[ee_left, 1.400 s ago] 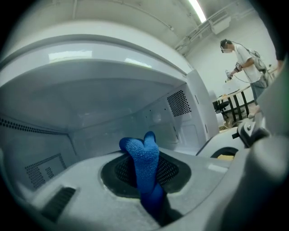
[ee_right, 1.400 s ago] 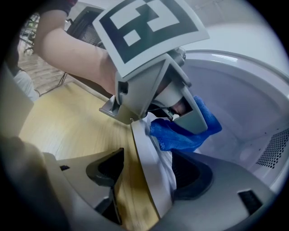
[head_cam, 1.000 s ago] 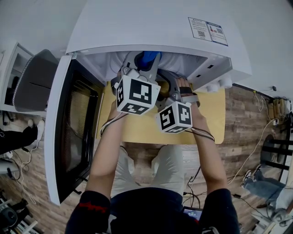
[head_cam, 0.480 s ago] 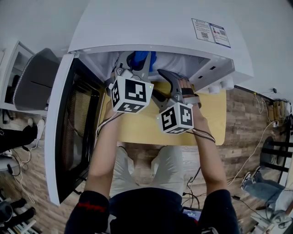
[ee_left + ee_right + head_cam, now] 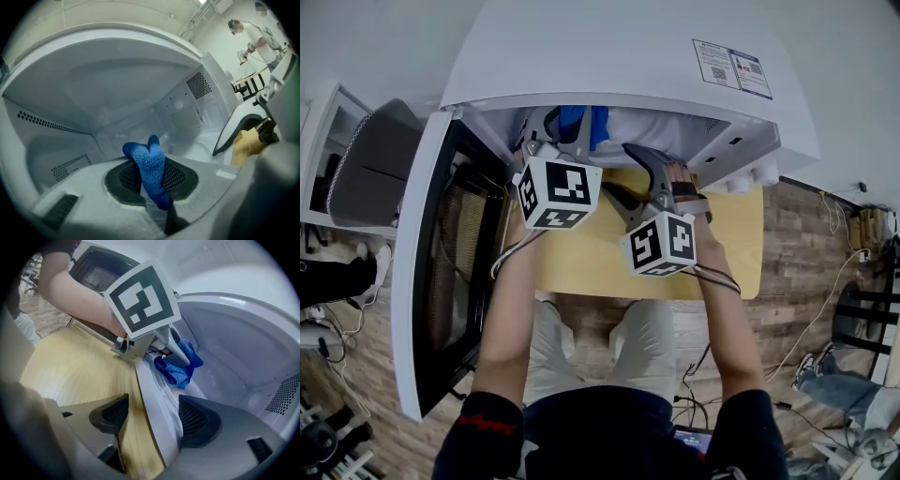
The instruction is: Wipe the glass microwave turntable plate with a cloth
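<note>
My left gripper [image 5: 152, 174] is shut on a blue cloth [image 5: 149, 161] inside the white microwave's [image 5: 581, 56] cavity. In the head view, the left gripper [image 5: 570, 129] reaches under the cavity's top edge with the cloth [image 5: 581, 117] showing at its tip. My right gripper [image 5: 152, 416] stands open at the cavity's front. A pale edge with a clear ribbed surface [image 5: 159, 390], which looks like the glass plate's rim, runs between its jaws. The cloth [image 5: 180, 369] rests against that surface farther in. I cannot see the whole plate.
The microwave door [image 5: 441, 262] hangs open to the left. A yellow table [image 5: 581, 258] lies under the grippers, with wood floor beyond it. The cavity's perforated walls [image 5: 199, 84] close in around the left gripper. A person stands far off [image 5: 253, 35].
The left gripper has shifted left with the blue cloth, staying inside the cavity. The right gripper has drawn back slightly and then held still.
</note>
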Action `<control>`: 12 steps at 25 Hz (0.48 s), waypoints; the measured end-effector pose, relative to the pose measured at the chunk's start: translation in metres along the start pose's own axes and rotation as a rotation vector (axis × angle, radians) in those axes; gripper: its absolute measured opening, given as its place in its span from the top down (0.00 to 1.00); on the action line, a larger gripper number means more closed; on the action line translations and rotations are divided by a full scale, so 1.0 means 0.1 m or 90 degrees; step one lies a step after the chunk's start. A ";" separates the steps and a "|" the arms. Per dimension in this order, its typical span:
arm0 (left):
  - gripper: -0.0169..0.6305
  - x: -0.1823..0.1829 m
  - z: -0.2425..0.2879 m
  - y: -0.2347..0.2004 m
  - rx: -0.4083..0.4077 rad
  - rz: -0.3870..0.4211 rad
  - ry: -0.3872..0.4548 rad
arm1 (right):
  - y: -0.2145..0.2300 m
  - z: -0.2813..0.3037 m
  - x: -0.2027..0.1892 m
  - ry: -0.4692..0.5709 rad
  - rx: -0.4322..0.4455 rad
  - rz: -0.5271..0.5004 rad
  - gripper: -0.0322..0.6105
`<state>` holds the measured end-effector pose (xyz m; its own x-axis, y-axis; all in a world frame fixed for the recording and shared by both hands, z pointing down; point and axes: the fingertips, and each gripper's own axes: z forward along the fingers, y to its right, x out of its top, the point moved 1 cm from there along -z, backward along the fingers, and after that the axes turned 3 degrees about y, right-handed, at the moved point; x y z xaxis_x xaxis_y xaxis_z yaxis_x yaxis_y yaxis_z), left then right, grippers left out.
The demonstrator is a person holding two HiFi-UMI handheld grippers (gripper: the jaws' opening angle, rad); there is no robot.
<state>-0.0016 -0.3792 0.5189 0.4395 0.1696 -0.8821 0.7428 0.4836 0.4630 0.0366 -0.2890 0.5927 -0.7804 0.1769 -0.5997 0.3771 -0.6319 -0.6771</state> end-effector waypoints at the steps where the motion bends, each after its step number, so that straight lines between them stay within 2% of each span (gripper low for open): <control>1: 0.87 0.00 0.00 0.00 0.002 0.001 0.000 | 0.00 0.00 0.00 0.000 0.000 0.000 0.49; 7: 0.87 -0.02 0.04 -0.01 0.011 0.019 -0.006 | 0.00 0.00 0.01 0.002 0.001 -0.001 0.49; 12: 0.87 -0.03 0.06 0.01 0.001 0.013 -0.003 | 0.00 0.00 0.00 0.002 0.002 -0.001 0.49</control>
<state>0.0007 -0.3848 0.5222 0.4563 0.1753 -0.8724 0.7349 0.4785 0.4806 0.0368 -0.2886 0.5931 -0.7791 0.1807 -0.6003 0.3743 -0.6340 -0.6767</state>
